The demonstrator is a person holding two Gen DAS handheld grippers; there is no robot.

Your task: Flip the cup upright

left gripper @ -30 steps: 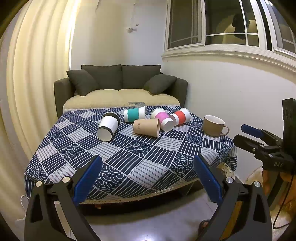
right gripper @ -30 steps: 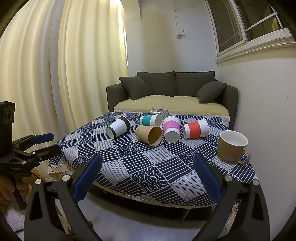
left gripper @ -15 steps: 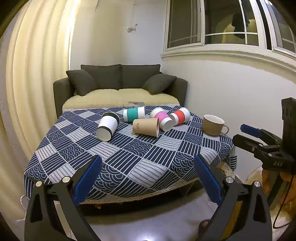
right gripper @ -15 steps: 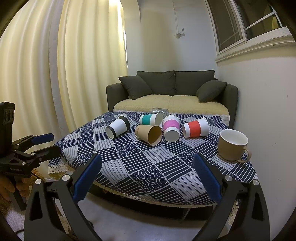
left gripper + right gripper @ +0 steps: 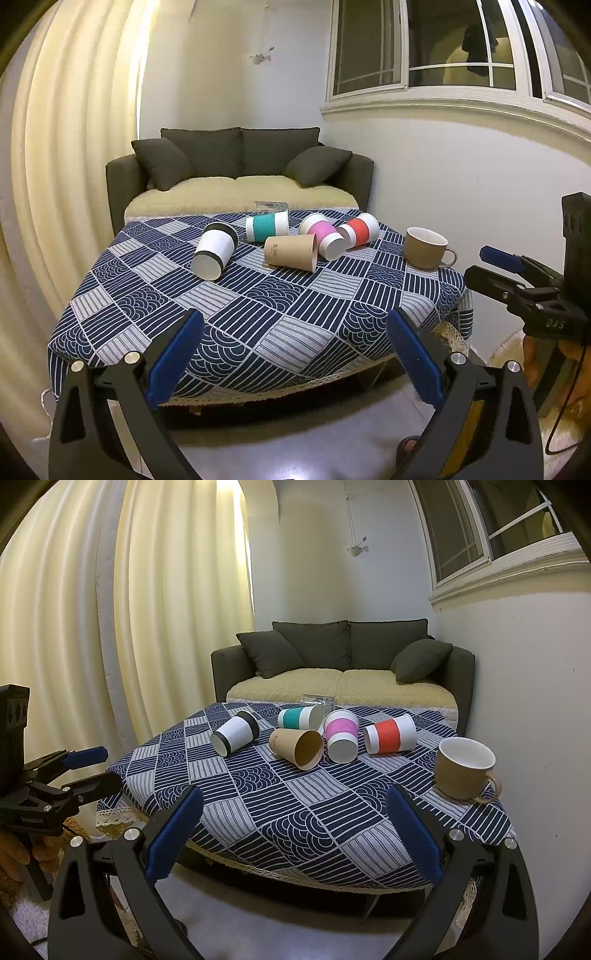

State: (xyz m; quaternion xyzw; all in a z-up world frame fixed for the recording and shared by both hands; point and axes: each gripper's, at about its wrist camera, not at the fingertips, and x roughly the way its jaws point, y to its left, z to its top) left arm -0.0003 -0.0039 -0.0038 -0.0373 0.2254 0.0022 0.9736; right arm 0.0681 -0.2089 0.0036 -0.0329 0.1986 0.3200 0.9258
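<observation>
The left gripper (image 5: 295, 354) and right gripper (image 5: 295, 834) are both staying wide apart and empty at the bottom of their frames, hardly shifting from a second ago. Mid-frame on the table (image 5: 258, 314), the five cups are still lying on their sides, the brown cup (image 5: 291, 253) frontmost. The mug (image 5: 465, 768) is standing upright at right, unchanged.

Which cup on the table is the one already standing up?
Look at the low table with the blue-and-white patterned cloth, on the side by the white wall. The tan ceramic mug with a handle stands there alone; the paper cups all lie tipped over.
</observation>
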